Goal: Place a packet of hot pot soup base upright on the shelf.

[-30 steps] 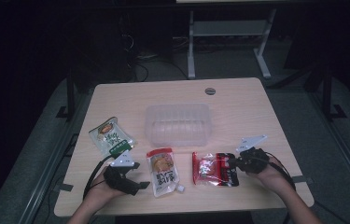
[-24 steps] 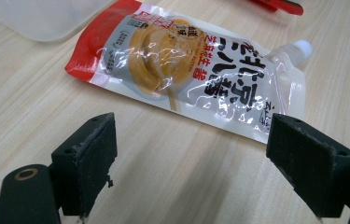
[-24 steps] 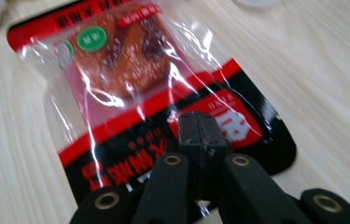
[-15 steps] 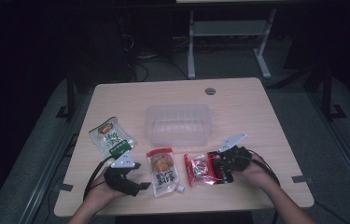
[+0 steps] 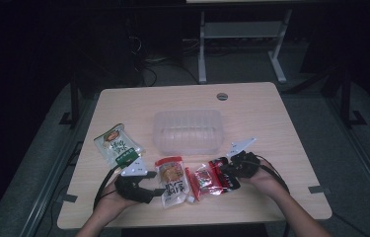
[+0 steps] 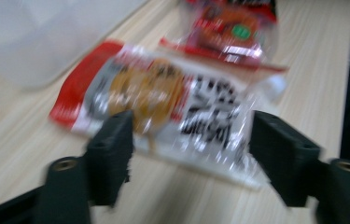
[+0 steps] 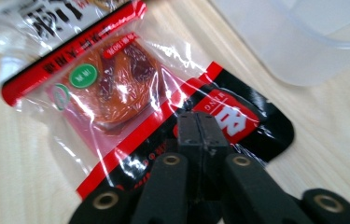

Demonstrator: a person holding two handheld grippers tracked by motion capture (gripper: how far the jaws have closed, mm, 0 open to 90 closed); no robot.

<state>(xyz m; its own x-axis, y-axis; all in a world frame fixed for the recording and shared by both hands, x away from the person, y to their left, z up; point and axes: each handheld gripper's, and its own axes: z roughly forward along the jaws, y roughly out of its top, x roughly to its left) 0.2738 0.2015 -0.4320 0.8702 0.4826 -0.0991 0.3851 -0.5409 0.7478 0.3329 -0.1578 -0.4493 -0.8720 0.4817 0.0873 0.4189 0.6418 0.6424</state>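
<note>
Near the lower middle of the frame, on the wooden worktop (image 5: 271, 123), lie three glossy plastic packets and one clear rectangular tub (image 5: 187, 131). The right hand-held gripper (image 5: 228, 170) pinches the red snack packet (image 5: 207, 178), long axis across the frame. The left hand-held gripper (image 5: 157, 193), jaws just closing, straddles the white-and-red packet (image 5: 171, 181) without touching it. The green packet (image 5: 116, 145) lies left.

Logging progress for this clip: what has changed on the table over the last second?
The right gripper, shut on the red snack packet, has dragged it left until it nearly meets the white snack packet. The left gripper has just been closing its jaws, which straddle the white packet without pressing it. The green packet and the clear container stayed put.
</note>
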